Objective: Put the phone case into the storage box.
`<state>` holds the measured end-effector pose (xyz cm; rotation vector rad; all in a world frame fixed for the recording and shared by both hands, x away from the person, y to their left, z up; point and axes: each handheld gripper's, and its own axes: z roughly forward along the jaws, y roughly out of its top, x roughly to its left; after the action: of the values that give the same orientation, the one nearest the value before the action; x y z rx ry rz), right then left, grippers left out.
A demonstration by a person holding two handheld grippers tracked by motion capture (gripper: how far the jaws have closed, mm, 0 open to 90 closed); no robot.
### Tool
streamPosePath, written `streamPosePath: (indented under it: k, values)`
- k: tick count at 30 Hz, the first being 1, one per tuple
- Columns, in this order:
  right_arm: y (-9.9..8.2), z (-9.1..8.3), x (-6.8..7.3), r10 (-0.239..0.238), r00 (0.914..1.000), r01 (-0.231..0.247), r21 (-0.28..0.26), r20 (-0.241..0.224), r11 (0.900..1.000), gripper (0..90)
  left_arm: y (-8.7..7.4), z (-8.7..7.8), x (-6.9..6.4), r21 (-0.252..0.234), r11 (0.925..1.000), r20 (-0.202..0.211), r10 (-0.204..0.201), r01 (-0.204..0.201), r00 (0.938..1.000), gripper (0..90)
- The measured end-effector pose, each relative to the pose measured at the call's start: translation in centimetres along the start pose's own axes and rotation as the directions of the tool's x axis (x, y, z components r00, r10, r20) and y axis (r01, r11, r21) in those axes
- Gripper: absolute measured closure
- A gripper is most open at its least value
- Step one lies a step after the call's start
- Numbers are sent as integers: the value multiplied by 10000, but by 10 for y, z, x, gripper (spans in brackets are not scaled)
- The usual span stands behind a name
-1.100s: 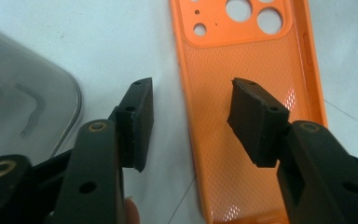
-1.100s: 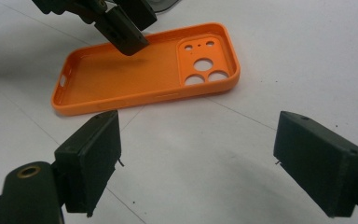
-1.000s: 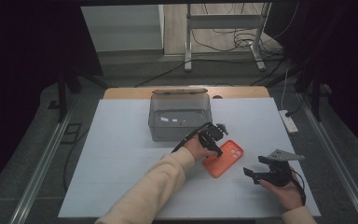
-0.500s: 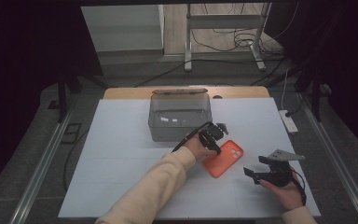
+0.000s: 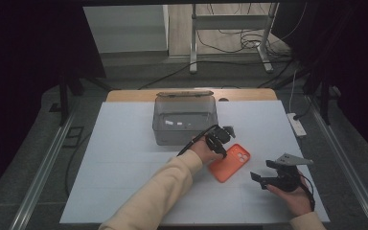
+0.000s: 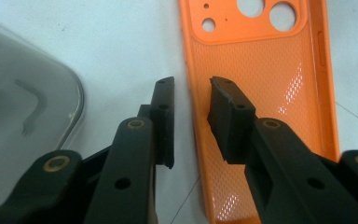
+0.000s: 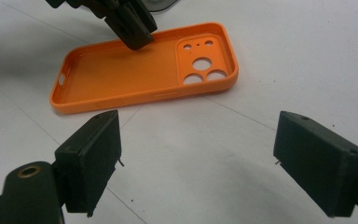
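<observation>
An orange phone case (image 5: 230,163) lies inner side up on the white table (image 5: 120,148), its camera cut-outs toward the far right. My left gripper (image 5: 219,152) is down at the case's left long edge. In the left gripper view the case (image 6: 261,70) fills the right half. My left gripper (image 6: 192,84) is open a little there, one jaw on the table outside the rim, the other over the case's inside. My right gripper (image 5: 259,177) is held wide open above the table, right of the case. The case (image 7: 121,79) lies beyond that gripper (image 7: 198,119), which holds nothing.
A clear plastic box (image 5: 184,120) with a lid stands just behind the case, close to the left hand; its rounded corner (image 6: 18,93) lies beside the left jaw. A white power strip (image 5: 297,124) lies off the table's right edge.
</observation>
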<state>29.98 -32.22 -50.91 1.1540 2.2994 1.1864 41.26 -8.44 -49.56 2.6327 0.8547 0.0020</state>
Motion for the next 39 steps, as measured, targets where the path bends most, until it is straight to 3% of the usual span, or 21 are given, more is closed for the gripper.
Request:
streamPosePath:
  k: [8,15,24,39]
  values:
    - [0,0,0,-22,10000,22,4,13,10000,150,2,0,0,141,9999,201,-63,61,9998,781]
    - [0,0,0,-39,10000,39,5,17,10000,149,2,0,-1,173,9997,193,-155,151,9997,788]
    - [0,0,1,-38,10000,38,1,9,10000,150,4,0,-4,135,9994,-177,-312,315,9994,830]
    - [1,-1,1,-47,10000,47,-38,51,10000,149,5,0,-4,113,9983,-301,-576,580,9979,879]
